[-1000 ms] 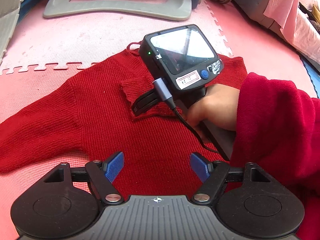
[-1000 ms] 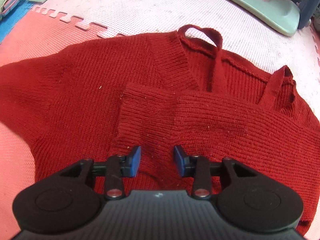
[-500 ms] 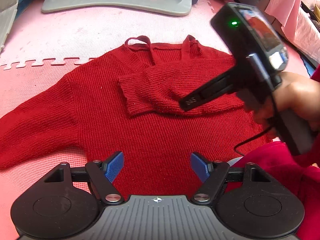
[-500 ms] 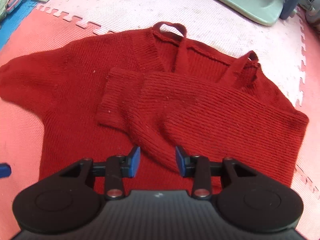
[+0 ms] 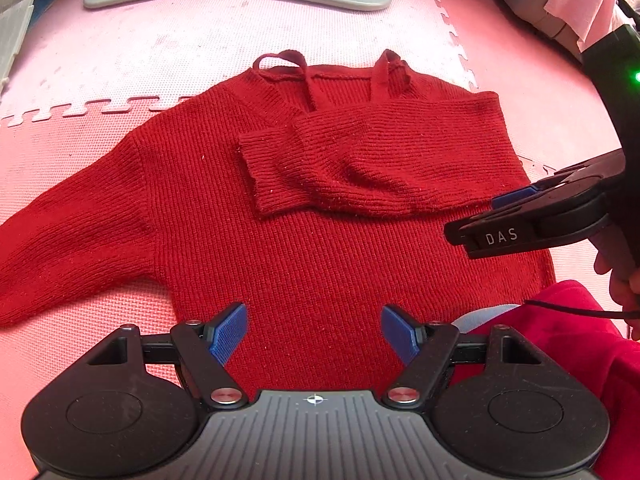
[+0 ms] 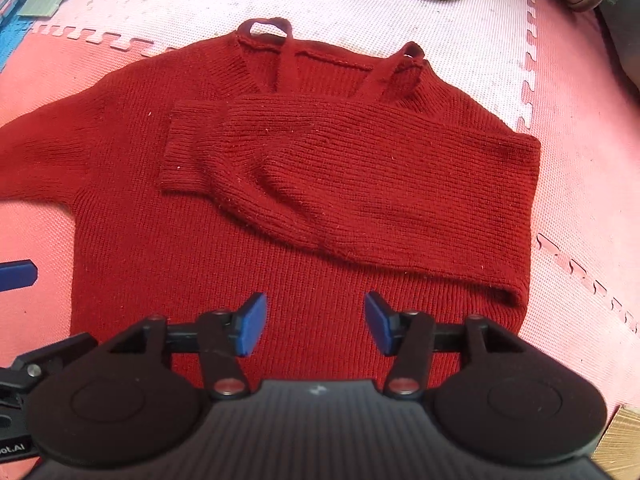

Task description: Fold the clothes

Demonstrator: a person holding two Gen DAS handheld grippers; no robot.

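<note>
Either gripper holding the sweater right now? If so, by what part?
Nothing is held. The left gripper and the right gripper are both open above the red sweater; the right's jaws have just been opening, nothing between them.

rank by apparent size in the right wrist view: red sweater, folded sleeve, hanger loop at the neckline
1. red sweater
2. folded sleeve, lying across its chest
3. hanger loop, smallest by far

All lie flat on the mat, so nearness hardly skews this.

Both wrist cameras look steeply down over their own blue fingers (image 5: 228,334) at the foam floor mat (image 6: 440,28) — close range. Shared ground: the red sweater (image 5: 320,240) (image 6: 280,248) — the right view is set nearer the mat's right edge.
</note>
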